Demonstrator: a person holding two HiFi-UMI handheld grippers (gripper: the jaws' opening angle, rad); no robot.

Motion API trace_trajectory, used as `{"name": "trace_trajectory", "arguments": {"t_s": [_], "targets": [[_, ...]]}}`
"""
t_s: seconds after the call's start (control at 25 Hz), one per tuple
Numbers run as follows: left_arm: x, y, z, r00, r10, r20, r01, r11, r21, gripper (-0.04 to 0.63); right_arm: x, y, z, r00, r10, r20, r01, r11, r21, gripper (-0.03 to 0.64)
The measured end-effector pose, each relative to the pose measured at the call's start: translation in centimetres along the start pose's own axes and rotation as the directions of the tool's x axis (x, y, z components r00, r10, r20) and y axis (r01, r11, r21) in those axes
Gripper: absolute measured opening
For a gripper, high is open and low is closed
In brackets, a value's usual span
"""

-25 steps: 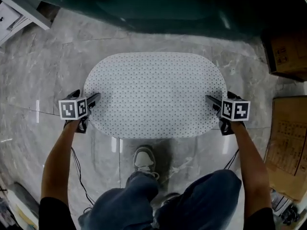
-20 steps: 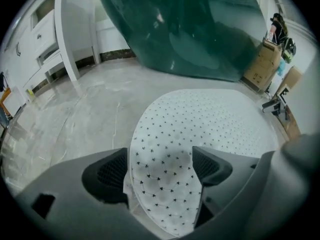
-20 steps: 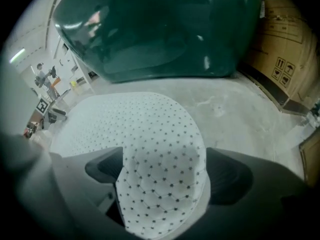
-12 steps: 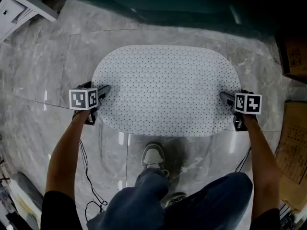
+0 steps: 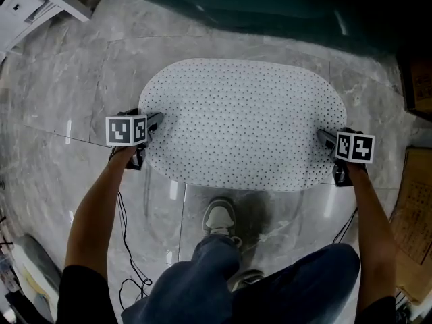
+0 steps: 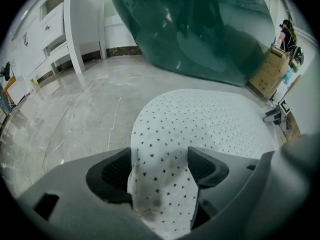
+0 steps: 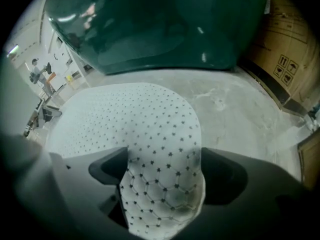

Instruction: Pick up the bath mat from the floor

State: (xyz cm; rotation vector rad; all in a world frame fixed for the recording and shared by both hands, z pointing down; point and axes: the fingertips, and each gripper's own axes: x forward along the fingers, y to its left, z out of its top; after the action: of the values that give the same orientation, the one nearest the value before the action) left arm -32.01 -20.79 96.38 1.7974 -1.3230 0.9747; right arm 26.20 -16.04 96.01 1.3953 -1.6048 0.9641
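mat: I see the bath mat (image 5: 243, 120) flat on the floor (image 5: 88, 93), centre frame | left: my left hand-held gripper (image 5: 157, 121) has just been closing, pads pinching the mat's left rim | right: my right hand-held gripper (image 5: 323, 136) likewise closing, pinching the right rim

Grey marble floor (image 5: 67, 79), white dotted bath mat (image 5: 243, 120) on it — cardboard box (image 5: 420, 194) at right

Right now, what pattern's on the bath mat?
The bath mat is white with small dark dots on faint hexagon lines; clearest in the right gripper view.
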Motion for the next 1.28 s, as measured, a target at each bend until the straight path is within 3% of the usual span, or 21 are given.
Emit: {"name": "trace_trajectory", "arguments": {"t_s": [0.08, 0.32, 0.56, 0.76, 0.92, 1.28], "targets": [[0.0, -0.6, 0.0, 1.0, 0.0, 0.007, 0.0, 1.0, 0.004, 0.32, -0.1, 0.4, 0.1, 1.0, 0.003, 0.006, -0.003, 1.0, -0.01, 0.429], [-0.2, -2.1, 0.2, 1.0, -0.023, -0.007, 0.023, 0.999, 0.034, 0.168, -0.3, 3.3, 0.5, 0.999, 0.044, -0.011, -0.045, 0.995, -0.088, 0.231], [0.1, -3.6, 0.0, 0.999, -0.048, -0.005, 0.048, 0.999, 0.026, 0.046, -0.1, 5.1, 0.2, 0.997, 0.07, -0.026, -0.072, 0.994, -0.078, 0.067], [0.2, -3.7, 0.0, 0.997, -0.067, -0.023, 0.066, 0.997, -0.047, 0.037, -0.2, 5.2, 0.2, 0.992, 0.119, -0.032, -0.119, 0.993, 0.009, 0.032], [-0.4, -3.9, 0.2, 0.997, -0.06, -0.04, 0.059, 0.997, -0.04, 0.032, -0.6, 5.4, 0.4, 0.989, 0.141, -0.039, -0.141, 0.99, -0.007, 0.029], [-5.1, -6.0, 2.7, 0.995, -0.102, -0.001, 0.102, 0.994, -0.048, 0.031, -4.1, 6.6, 1.7, 0.98, 0.198, 0.004, -0.198, 0.98, 0.018, 0.029]]}}
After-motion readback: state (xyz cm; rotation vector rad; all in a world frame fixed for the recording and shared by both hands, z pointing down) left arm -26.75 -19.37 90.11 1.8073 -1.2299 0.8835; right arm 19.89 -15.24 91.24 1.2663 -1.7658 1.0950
